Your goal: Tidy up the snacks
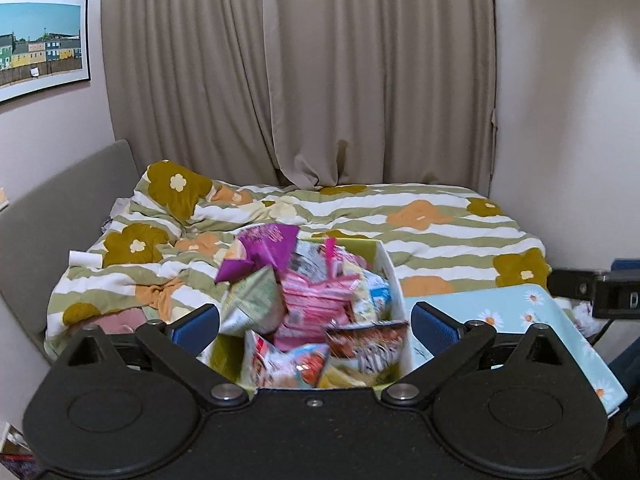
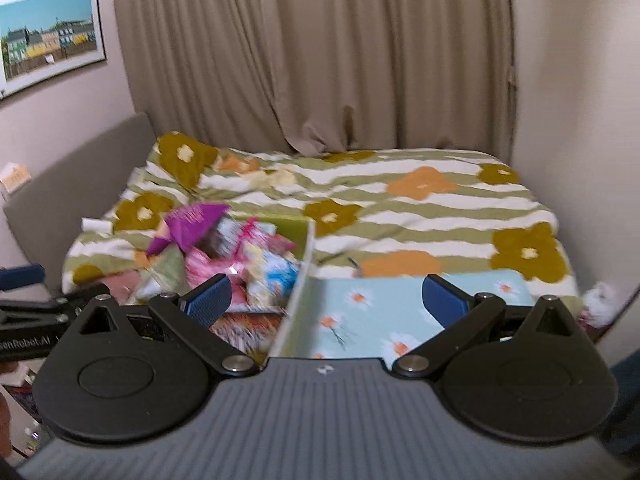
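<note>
Nearest, both the left gripper (image 1: 315, 322) and the right gripper (image 2: 326, 300) hold nothing, fingers spread wide; beyond them the snacks (image 1: 316, 304) sit heaped loosely in a white box (image 1: 394, 280) on the bed (image 1: 440, 232), which suits either unsorted or gathered

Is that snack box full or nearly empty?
Full: packets are heaped above the box rim, a purple bag topmost.

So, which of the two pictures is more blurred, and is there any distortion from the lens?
Right wrist view: clear motion blur, the snack packets and flowered bedspread are smeared. Left wrist view: sharper, only the nearest packets in the box are soft. Both views: fisheye bending, the curtains and the framed picture curve near the edges; lighting is soft, without glare.
</note>
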`<state>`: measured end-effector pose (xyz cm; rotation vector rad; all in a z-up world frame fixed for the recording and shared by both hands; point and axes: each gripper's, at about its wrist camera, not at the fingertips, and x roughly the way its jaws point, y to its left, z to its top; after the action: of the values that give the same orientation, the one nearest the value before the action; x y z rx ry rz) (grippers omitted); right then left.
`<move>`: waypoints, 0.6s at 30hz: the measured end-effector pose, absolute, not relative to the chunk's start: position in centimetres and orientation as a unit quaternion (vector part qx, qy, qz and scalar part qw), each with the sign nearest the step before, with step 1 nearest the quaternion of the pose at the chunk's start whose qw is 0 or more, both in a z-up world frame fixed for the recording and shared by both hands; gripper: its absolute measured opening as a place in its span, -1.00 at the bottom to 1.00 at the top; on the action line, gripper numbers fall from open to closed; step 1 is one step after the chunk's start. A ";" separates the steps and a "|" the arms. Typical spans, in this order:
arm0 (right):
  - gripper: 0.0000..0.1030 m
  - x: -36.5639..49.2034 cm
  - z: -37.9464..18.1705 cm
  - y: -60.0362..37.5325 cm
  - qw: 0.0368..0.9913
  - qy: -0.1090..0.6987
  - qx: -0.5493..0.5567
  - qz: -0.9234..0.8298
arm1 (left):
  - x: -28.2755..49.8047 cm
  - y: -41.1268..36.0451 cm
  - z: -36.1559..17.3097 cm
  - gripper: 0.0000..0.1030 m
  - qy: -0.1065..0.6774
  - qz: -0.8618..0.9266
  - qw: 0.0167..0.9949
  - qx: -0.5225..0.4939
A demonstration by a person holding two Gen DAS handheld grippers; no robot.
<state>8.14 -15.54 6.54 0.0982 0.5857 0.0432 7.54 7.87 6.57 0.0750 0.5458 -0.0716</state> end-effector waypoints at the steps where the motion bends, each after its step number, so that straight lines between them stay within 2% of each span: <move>1: 1.00 7.5 6.1 -16.0 0.955 0.293 0.044 0.016 | 7.1 7.7 6.3 1.00 0.269 -0.036 0.962 0.033; 9: 1.00 4.5 3.0 -18.2 0.942 0.333 0.030 -0.020 | 4.8 6.3 4.5 1.00 0.283 -0.038 0.958 0.034; 18: 1.00 3.1 2.3 -19.7 0.939 0.341 0.037 -0.038 | 3.7 5.3 4.2 1.00 0.279 -0.046 0.958 0.054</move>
<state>3.06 -19.65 2.26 0.0757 0.6958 -0.0775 3.71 5.30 4.18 0.1088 0.5665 -0.0939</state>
